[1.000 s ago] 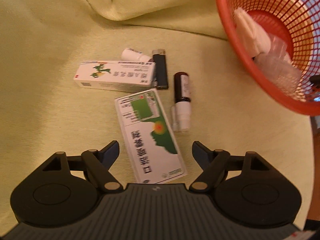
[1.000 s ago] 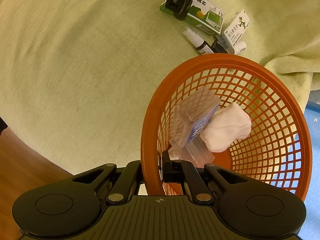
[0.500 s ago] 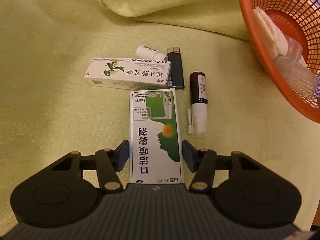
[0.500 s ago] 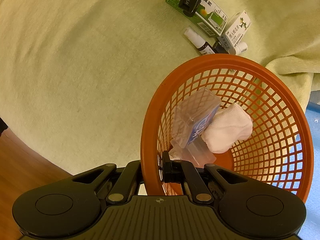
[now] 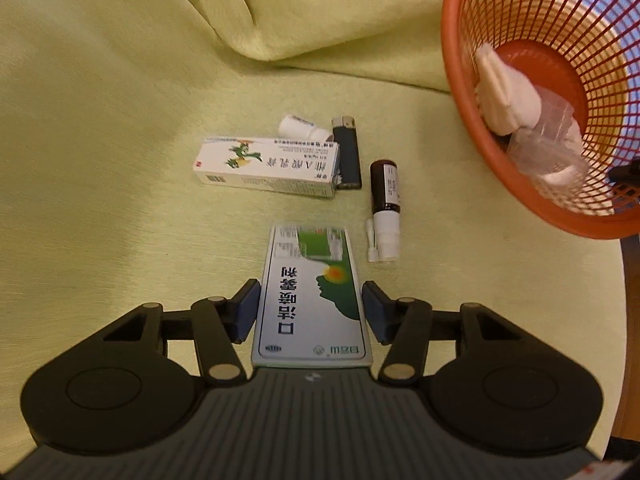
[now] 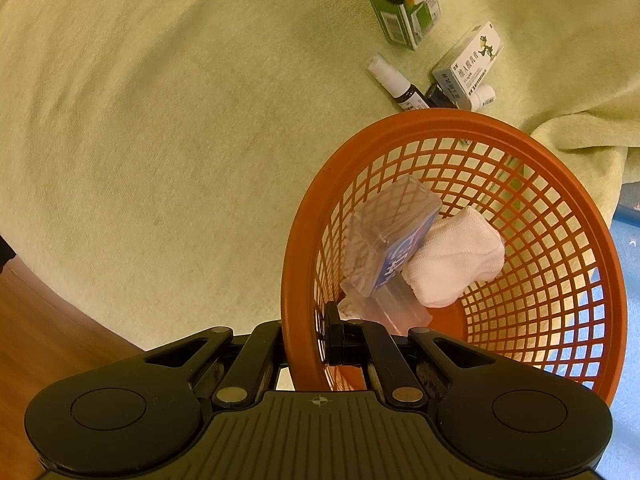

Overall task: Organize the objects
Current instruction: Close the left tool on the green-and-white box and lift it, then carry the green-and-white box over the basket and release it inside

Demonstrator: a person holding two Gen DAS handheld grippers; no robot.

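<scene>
Two tools work here: the left tool (image 5: 310, 312) has its pads pressed on both sides of the green box (image 5: 310, 300), lifted off the table (image 5: 120, 160); the right tool (image 6: 306, 340) is clamped on the basket (image 6: 580, 216) rim; white box (image 5: 268, 166), lighter (image 5: 347, 152) and spray bottle (image 5: 385, 208) lie just beyond.

Small white plastic bottle (image 5: 298, 127) half hidden behind white carton (image 5: 268, 166); orange mesh basket (image 5: 460, 76) cut off at frame edge.

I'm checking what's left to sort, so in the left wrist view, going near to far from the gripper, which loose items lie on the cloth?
Green and white box → spray bottle → long white box → small white bottle.
</scene>
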